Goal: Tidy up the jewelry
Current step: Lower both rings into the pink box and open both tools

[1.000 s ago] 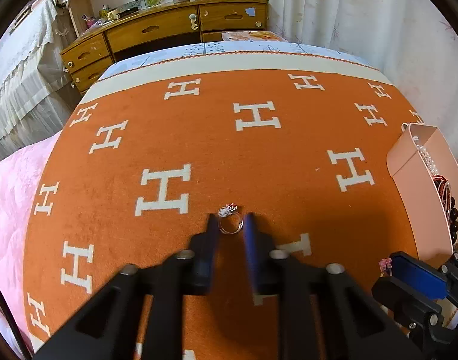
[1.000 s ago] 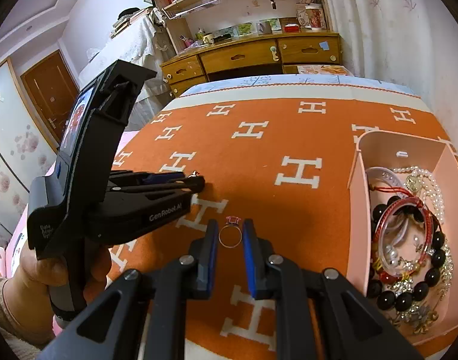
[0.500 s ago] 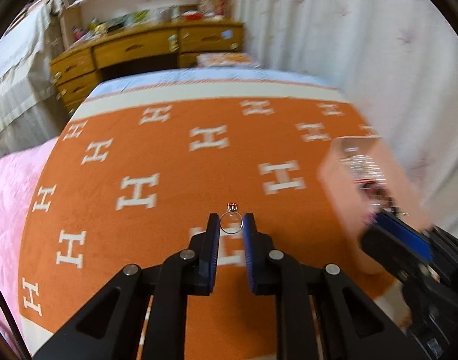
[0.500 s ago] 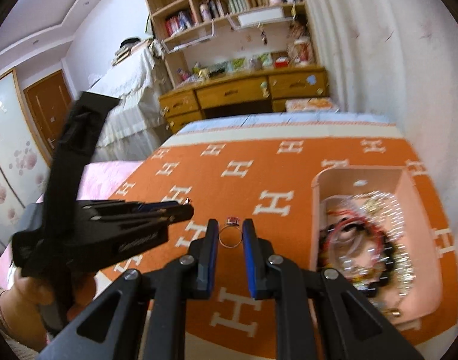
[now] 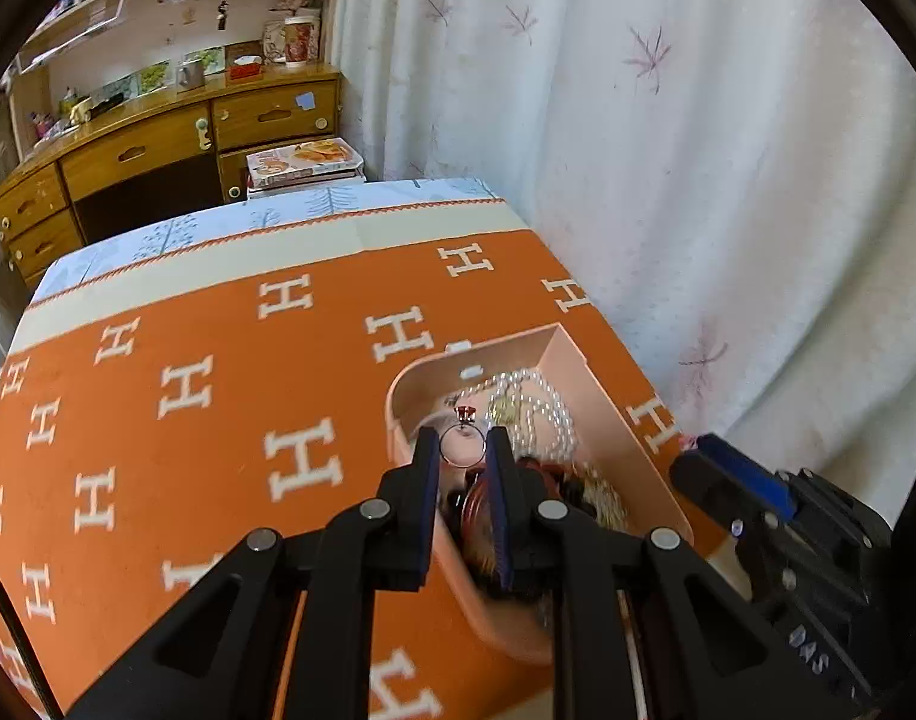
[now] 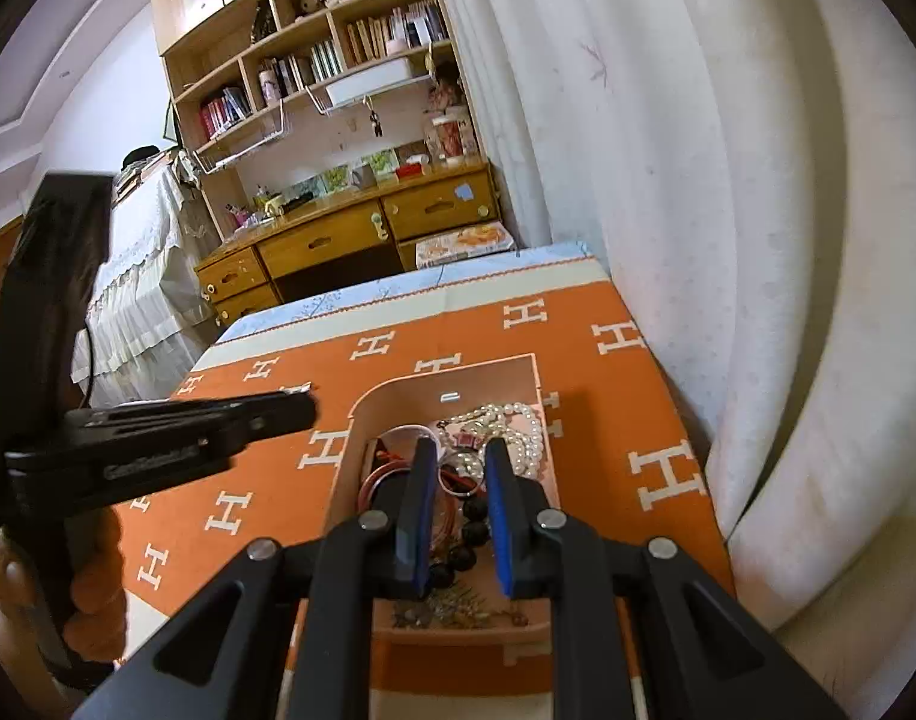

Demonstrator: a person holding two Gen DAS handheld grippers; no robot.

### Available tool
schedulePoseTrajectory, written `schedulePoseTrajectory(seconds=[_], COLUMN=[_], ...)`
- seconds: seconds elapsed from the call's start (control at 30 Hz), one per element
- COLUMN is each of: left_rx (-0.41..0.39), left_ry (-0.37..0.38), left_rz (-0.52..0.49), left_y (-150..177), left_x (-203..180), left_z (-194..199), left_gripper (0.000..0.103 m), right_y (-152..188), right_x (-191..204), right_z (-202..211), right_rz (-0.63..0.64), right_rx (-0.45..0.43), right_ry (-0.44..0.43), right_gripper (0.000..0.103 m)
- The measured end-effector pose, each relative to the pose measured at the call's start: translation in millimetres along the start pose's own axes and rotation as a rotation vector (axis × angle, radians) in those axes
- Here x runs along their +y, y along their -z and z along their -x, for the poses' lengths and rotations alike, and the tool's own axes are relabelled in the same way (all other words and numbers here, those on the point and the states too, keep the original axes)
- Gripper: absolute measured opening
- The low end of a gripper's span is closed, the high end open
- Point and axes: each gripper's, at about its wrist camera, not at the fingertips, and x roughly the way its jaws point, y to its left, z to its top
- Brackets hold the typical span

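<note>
My left gripper (image 5: 463,445) is shut on a silver ring with a small red stone (image 5: 463,443) and holds it above the near left end of the pink jewelry box (image 5: 602,414). The box holds a pearl necklace (image 5: 548,402), a red bangle and dark beads. My right gripper (image 6: 461,457) is shut on a second ring with a red stone (image 6: 461,450), above the middle of the same box (image 6: 362,414). The left gripper shows in the right wrist view (image 6: 305,408), left of the box.
The box sits on an orange blanket with white H marks (image 5: 218,396), near its right edge. A white curtain (image 5: 698,180) hangs close on the right. A wooden desk with drawers (image 5: 158,162) and bookshelves (image 6: 314,60) stand at the back.
Both grippers have moved right from over the blanket to above the pink box, each still holding its ring.
</note>
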Motion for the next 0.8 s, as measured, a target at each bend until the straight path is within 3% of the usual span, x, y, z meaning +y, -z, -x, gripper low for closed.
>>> schedulePoseTrajectory(seconds=[0.23, 0.33, 0.4, 0.47, 0.63, 0.8], left_rx=[0.090, 0.092, 0.065, 0.029, 0.002, -0.012], left_ry=[0.002, -0.014, -0.058, -0.070, -0.090, -0.128], left_rz=[0.014, 0.018, 0.017, 0.026, 0.058, 0.074], left_y=[-22, -24, -25, -25, -23, -8], left_x=[-5, -2, 1, 6, 17, 24], left_z=[-39, -41, -36, -27, -10, 14], left_gripper=[0.014, 0.036, 0.061, 0.080, 0.084, 0.096], right_y=[-19, -22, -23, -22, -20, -15], right_x=[-2, -3, -4, -5, -6, -1], right_z=[-47, -60, -62, -62, -54, -39], right_rz=[-0.008, -0.027, -0.037, -0.039, -0.062, -0.064], right_rx=[0.090, 0.123, 0.121, 0.128, 0.128, 0.120], right_ry=[-0.036, -0.052, -0.051, -0.053, -0.054, -0.046], right_gripper=[0.017, 0.017, 0.017, 0.017, 0.017, 0.017])
